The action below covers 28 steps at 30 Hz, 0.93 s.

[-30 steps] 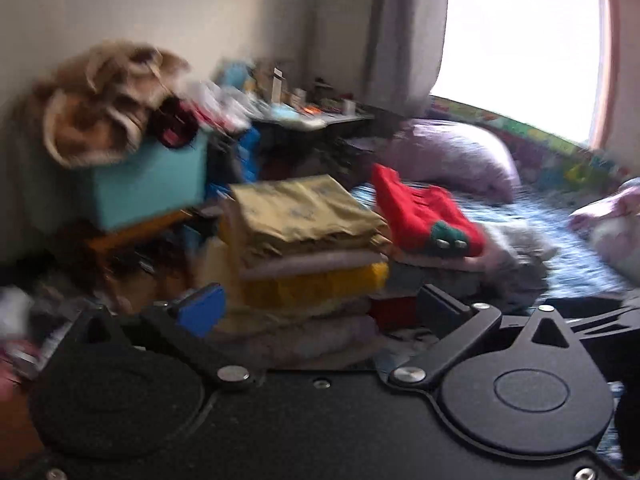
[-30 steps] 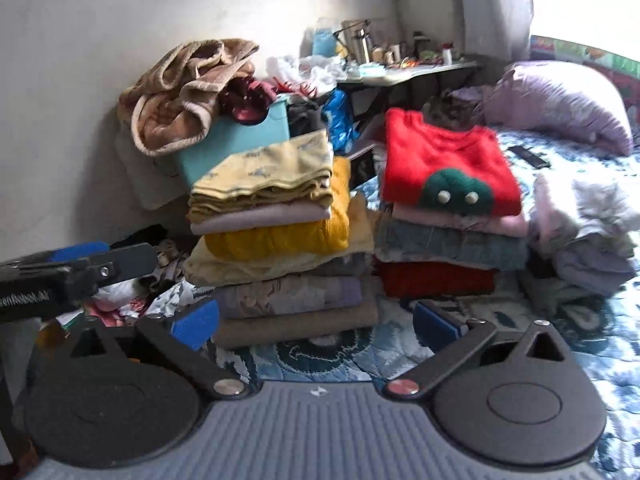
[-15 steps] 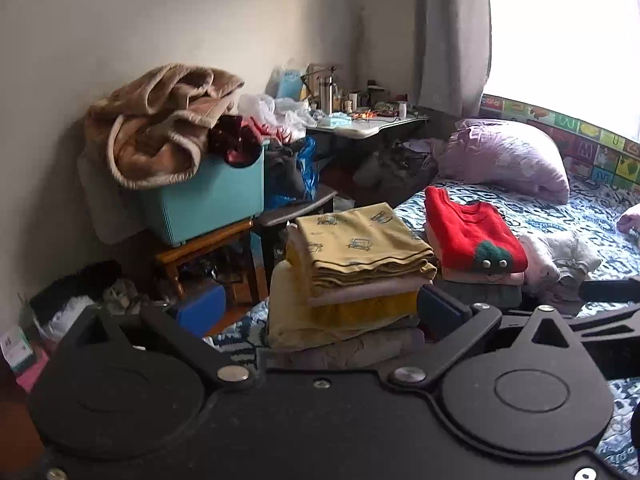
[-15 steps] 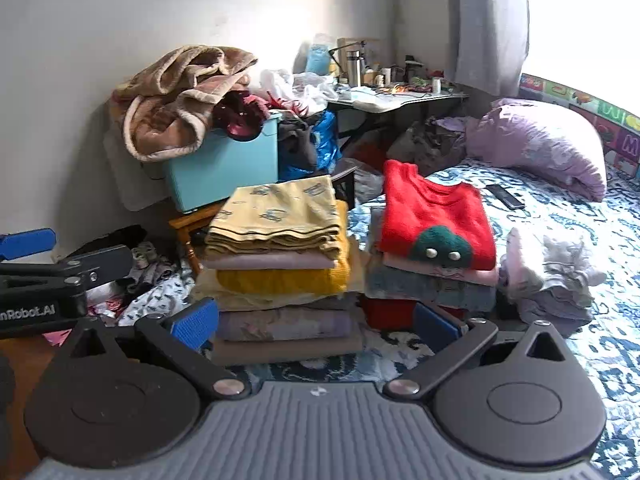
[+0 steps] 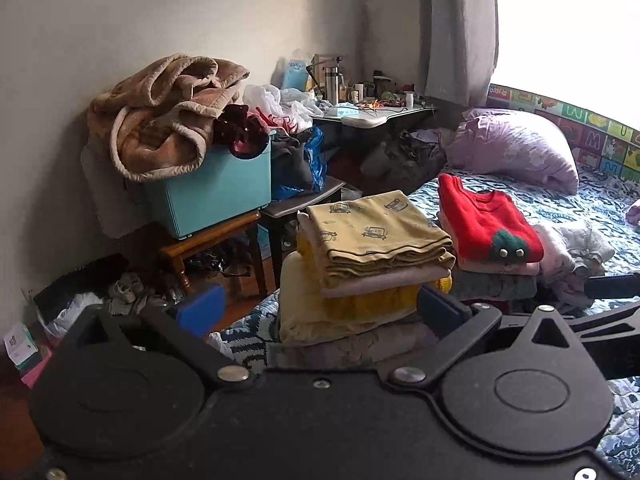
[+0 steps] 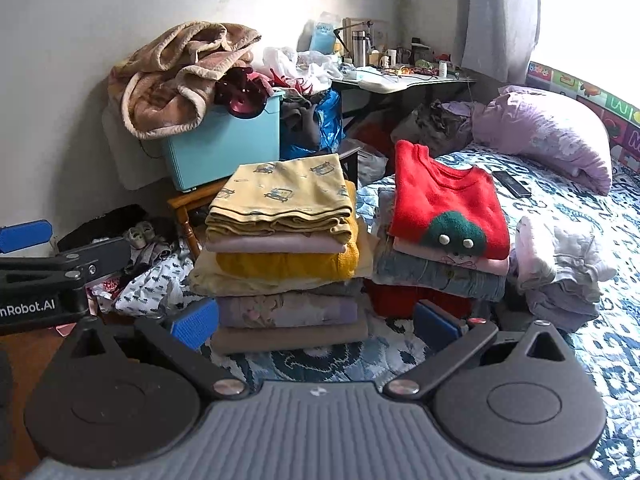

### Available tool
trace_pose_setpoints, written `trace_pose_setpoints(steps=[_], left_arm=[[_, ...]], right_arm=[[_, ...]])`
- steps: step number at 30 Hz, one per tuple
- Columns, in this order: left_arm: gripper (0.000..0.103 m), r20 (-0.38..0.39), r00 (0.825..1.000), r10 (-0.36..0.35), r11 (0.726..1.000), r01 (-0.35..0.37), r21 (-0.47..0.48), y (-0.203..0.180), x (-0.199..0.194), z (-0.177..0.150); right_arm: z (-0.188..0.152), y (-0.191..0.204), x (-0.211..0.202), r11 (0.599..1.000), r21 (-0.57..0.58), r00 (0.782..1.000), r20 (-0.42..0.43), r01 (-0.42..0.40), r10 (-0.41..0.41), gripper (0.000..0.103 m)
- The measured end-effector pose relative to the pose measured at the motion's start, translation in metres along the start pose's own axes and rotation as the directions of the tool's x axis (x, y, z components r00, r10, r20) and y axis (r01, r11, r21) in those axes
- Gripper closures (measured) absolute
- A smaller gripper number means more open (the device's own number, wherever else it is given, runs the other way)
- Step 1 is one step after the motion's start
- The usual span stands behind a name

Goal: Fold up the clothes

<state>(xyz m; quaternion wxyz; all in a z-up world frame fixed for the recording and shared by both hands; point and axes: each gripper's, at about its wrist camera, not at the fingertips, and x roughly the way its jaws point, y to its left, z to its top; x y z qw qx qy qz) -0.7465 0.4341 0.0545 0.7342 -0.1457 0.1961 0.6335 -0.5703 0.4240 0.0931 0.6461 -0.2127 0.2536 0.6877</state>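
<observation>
A cluttered bedroom with a pale wall, a grey curtain at a bright window and a bed (image 6: 568, 240) under a blue patterned quilt fills both views. On the bed's near corner stand two neat stacks of folded clothes: the taller stack (image 6: 284, 256), topped by a yellow printed garment (image 6: 284, 192), and just beside it a lower stack topped by a red sweater (image 6: 448, 204) with a green patch. A looser pale pile (image 6: 560, 268) sits to their right, probably less tidily folded. The stacks look squared and sorted, which suggests most folding is done. The left gripper (image 5: 320, 308) and right gripper (image 6: 316, 320) hover in front of the stacks, jaws spread wide and holding nothing, apparently free to fetch another item. Behind, a teal bin (image 5: 216, 192) heaped with a brown blanket (image 5: 168, 108) rests on a wooden stool, a likely source of unfolded laundry.
</observation>
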Motion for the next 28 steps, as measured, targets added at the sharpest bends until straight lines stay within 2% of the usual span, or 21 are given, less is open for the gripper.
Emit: trace_pose_setpoints(steps=[10, 21, 28], left_arm=[[0.000, -0.013, 1.000, 0.023, 1.000, -0.023, 0.002, 0.0000, 0.0027, -0.0032], [0.000, -0.007, 1.000, 0.004, 1.000, -0.004, 0.002, 0.0012, 0.0018, -0.0039], [0.000, 0.029, 1.000, 0.001, 1.000, -0.001, 0.003, 0.0011, -0.0038, -0.0029]], right_arm=[[0.0002, 0.0012, 0.0033, 1.000, -0.004, 1.000, -0.009, 0.008, -0.008, 0.000], [0.0015, 0.0013, 0.0018, 1.000, -0.010, 1.000, -0.001, 0.001, -0.001, 0.000], [0.0021, -0.0031, 0.0009, 1.000, 0.013, 1.000, 0.000, -0.009, 0.009, 0.000]])
